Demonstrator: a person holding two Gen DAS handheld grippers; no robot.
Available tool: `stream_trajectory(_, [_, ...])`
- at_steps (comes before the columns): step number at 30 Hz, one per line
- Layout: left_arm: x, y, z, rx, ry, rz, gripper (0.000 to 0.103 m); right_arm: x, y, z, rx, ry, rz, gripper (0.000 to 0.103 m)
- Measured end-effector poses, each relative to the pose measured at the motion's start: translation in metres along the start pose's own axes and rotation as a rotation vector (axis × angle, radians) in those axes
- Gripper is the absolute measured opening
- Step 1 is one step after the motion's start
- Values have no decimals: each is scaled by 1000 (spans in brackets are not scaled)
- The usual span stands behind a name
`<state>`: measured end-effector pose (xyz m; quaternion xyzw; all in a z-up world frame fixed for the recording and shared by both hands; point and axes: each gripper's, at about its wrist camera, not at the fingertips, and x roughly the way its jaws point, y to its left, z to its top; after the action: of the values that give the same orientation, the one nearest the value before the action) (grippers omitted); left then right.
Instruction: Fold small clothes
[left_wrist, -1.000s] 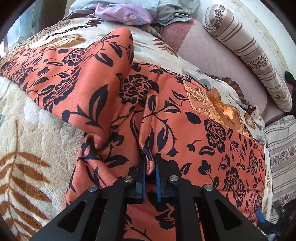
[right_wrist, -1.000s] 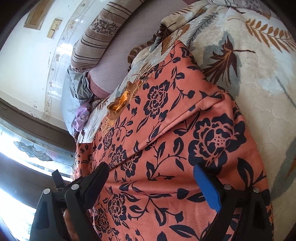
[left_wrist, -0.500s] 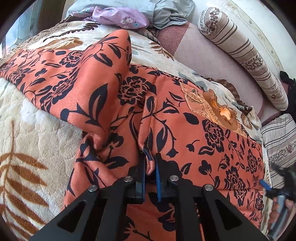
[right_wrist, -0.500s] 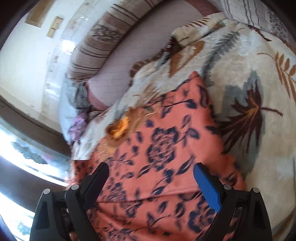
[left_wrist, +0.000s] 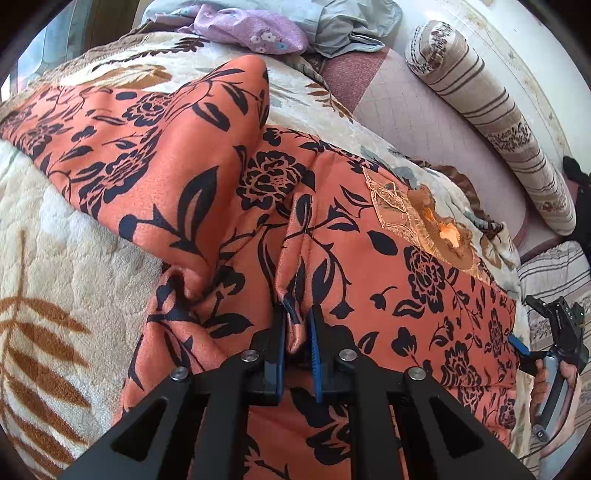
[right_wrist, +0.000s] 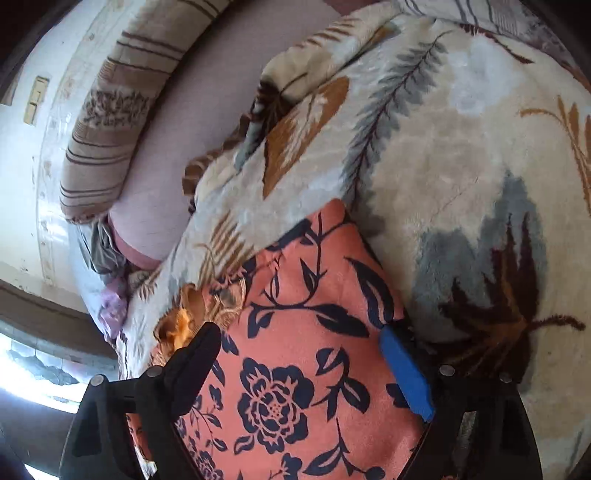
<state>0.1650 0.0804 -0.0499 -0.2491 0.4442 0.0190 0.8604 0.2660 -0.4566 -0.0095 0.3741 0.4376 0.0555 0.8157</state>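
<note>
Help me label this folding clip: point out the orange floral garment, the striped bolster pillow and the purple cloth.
orange floral garment (left_wrist: 192, 166): left wrist view, raised fold.
striped bolster pillow (left_wrist: 491, 118): left wrist view, mid-length.
purple cloth (left_wrist: 251, 31): left wrist view, crumpled middle.

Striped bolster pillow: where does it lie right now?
In the left wrist view the striped bolster pillow lies at upper right along the white wall, on the pink sheet beyond the leaf-print blanket.
</note>
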Motion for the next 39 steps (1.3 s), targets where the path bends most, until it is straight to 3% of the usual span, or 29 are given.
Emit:
stream_trajectory(2, [0, 0, 0, -12, 0, 3, 11, -5, 12, 1, -63, -11, 47, 92])
stream_trajectory(5, [0, -3, -1, 7, -9, 9, 12, 18, 1, 12, -63, 31, -41, 91])
stream_trajectory(6, [0, -3, -1, 8, -9, 7, 12, 23, -8, 16, -38, 38, -29, 91])
stream_trajectory(8, [0, -1, -1, -3, -7, 0, 12, 11, -5, 18, 13, -13, -9, 91])
stream_trajectory(10, [0, 0, 0, -17, -5, -3, 13, -8, 12, 6, -53, -27, -5, 91])
stream_trajectory(12, [-1, -1, 0, -22, -4, -26, 22, -27, 31, -23, -160, -19, -11, 91])
stream_trajectory(14, [-2, -4, -1, -15, -2, -66, 44, -44, 46, -61, -265, 4, -4, 92])
stream_trajectory(16, [-6, -8, -3, 6, 4, -97, 57, -58, 53, -103, -329, 18, 25, 92])
stream_trajectory(18, [-15, -10, -6, 11, 20, -108, 62, -63, 59, -141, -391, 41, 37, 92])
stream_trajectory(20, [-37, 0, -6, -32, 6, -170, 62, -65, 59, -173, -420, 50, 47, 92])
stream_trajectory(22, [-66, 26, 0, -131, -68, -254, 62, -63, 55, -195, -418, 77, 71, 92])
stream_trajectory(25, [-106, 86, 17, -329, -186, -283, 69, -48, 46, -214, -467, 95, -12, 91])
stream_trajectory(30, [-131, 202, 47, -635, -284, -239, 70, -38, 51, -228, -560, 40, -47, 101])
stream_trajectory(34, [-134, 256, 81, -699, -334, -187, 70, -33, 60, -242, -664, 20, -132, 102])
stream_trajectory(39, [-119, 284, 116, -682, -335, -137, 70, -30, 58, -241, -656, 20, -126, 102])
